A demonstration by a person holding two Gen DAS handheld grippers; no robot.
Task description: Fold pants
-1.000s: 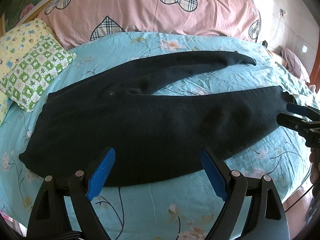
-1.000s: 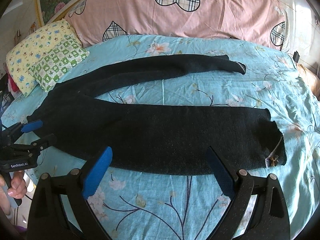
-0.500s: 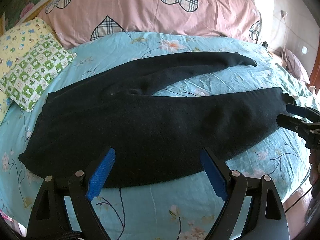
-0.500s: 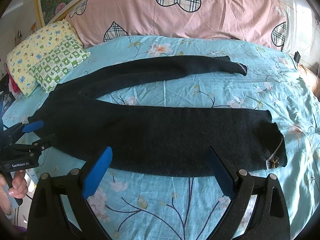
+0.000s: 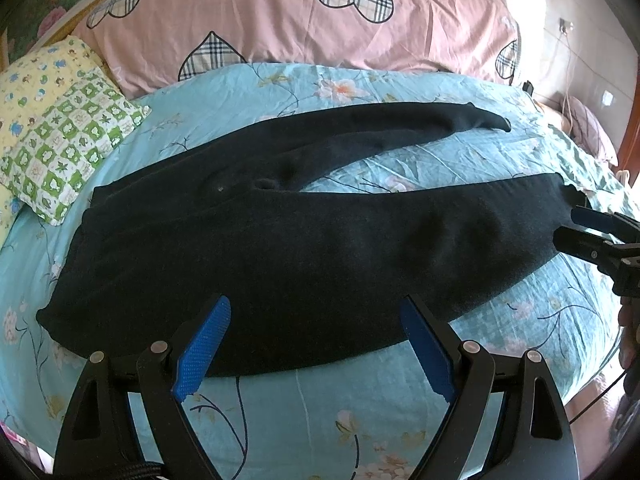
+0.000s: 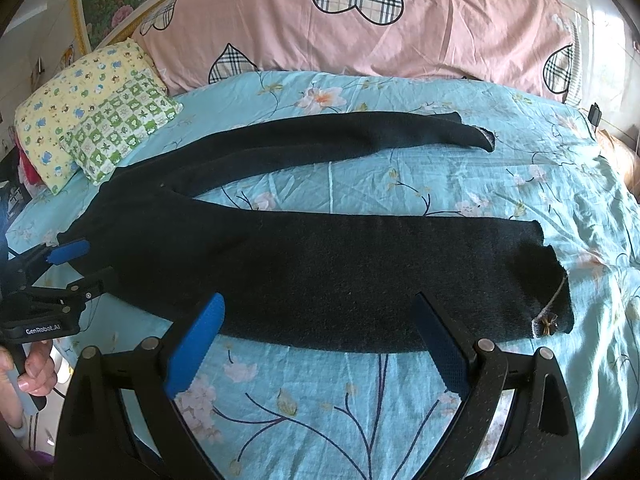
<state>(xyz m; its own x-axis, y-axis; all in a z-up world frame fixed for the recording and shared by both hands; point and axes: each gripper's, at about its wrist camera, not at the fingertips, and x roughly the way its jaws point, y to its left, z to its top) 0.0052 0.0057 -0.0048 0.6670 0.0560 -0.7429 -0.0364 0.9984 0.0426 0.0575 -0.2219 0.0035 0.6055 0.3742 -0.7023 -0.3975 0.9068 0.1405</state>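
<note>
Pants (image 5: 280, 248) lie flat; both my grippers, left (image 5: 316, 344) and right (image 6: 320, 344), gape. I'd pinch near-leg cuff (image 6: 548, 300) and waistband together.

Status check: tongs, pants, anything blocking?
Left tongs open, right tongs open, both empty at the near bed edge. Black pants flat on the floral sheet, legs splayed, unfolded. Nothing in the way.

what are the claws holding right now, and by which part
Nothing. Both the left claw and the right claw are open, hovering near the black pants, which lie flat on the bed sheet.
</note>
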